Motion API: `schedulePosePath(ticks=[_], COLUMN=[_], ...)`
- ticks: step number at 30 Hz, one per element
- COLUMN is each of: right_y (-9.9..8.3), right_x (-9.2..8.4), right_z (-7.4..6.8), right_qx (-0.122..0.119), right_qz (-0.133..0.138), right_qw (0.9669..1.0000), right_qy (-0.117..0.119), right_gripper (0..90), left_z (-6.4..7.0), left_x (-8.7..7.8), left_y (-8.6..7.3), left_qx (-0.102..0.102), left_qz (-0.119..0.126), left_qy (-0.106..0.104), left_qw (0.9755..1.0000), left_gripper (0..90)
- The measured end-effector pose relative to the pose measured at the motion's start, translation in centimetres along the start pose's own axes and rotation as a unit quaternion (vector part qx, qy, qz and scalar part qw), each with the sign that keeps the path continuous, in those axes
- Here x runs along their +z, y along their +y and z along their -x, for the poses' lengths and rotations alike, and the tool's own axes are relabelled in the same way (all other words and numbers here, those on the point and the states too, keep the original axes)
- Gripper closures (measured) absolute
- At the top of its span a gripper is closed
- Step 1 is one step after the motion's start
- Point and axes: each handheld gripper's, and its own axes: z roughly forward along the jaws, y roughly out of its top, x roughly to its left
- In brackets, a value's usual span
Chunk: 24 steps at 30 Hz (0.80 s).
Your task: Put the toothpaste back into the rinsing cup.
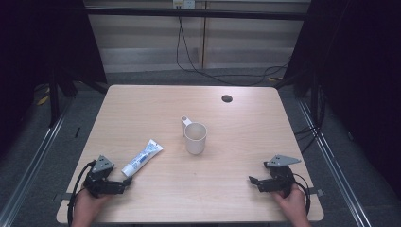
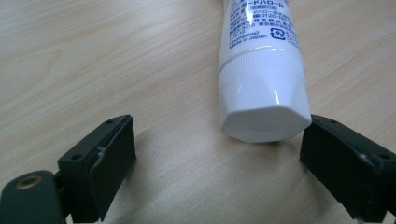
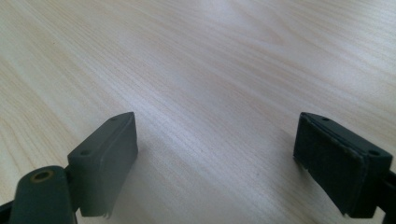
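the wooden surface [image 1: 227, 189] has bare room in the middle and toward its far edge, where a small dark hole [image 1: 227, 98] sits near the right far corner. both hands rest close to the near edge, one at each near corner.

at the left, the left claw [image 1: 126, 182] lies low on the surface with its jaws wide apart. it holds nothing. in the left gripper view the white cap of the toothpaste tube [image 2: 264, 70] lies just in front of the jaws, nearer to the right jaw, which it almost touches; i cannot tell if there is contact. the tube lies flat, and in the high view its body [image 1: 142, 158] runs away from the claw toward the far right.

near the middle stands a cream mug [image 1: 195, 137], upright, a little apart from the flat end of the tube.

at the right, the right claw [image 1: 252, 180] also stands open, with only bare wood between its jaws [image 3: 215, 154], well apart from the mug.
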Motion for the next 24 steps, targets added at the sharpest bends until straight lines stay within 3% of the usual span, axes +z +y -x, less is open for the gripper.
schedulePosePath(ticks=[1, 2, 3, 4, 10, 15, 17, 24], right_y=[0.0, 0.0, 0.0, 0.0, 0.0, 0.0, 0.0, 0.0], right_x=[0.0, 0.0, 0.0, 0.0, 0.0, 0.0, 0.0, 0.0], right_z=[0.0, 0.0, 0.0, 0.0, 0.0, 0.0, 0.0, 0.0], right_qx=[0.001, 0.001, 0.001, 0.001, 0.001, 0.001, 0.001, 0.001], right_qz=[0.0, 0.0, 0.0, 0.0, 0.0, 0.0, 0.0, 0.0], right_qw=[1.0, 1.0, 1.0, 1.0, 1.0, 1.0, 1.0, 1.0], right_qy=[0.0, 0.0, 0.0, 0.0, 0.0, 0.0, 0.0, 0.0], right_gripper=[13.1, 13.1, 13.1, 13.1, 13.1, 13.2, 13.1, 13.2], left_z=[0.0, 0.1, 0.1, 0.1, 0.2, 0.2, 0.3, 0.6], left_x=[0.0, -0.1, -0.2, -0.2, -0.2, 0.0, 0.2, 1.1], left_y=[0.0, 0.3, 0.8, 0.8, 2.9, 4.5, 5.9, 8.2], left_qx=[0.0, -0.007, -0.009, -0.009, -0.007, -0.001, 0.002, 0.009], left_qz=[0.0, -0.012, -0.038, -0.038, -0.098, -0.119, -0.139, -0.157], left_qy=[0.0, 0.002, 0.001, 0.001, -0.016, -0.024, -0.026, -0.021], left_qw=[1.0, 0.9999, 0.9992, 0.9992, 0.995, 0.9927, 0.99, 0.9873], left_gripper=[11.8, 11.8, 15.4, 15.9, 18.6, 20.0, 20.4, 20.5])
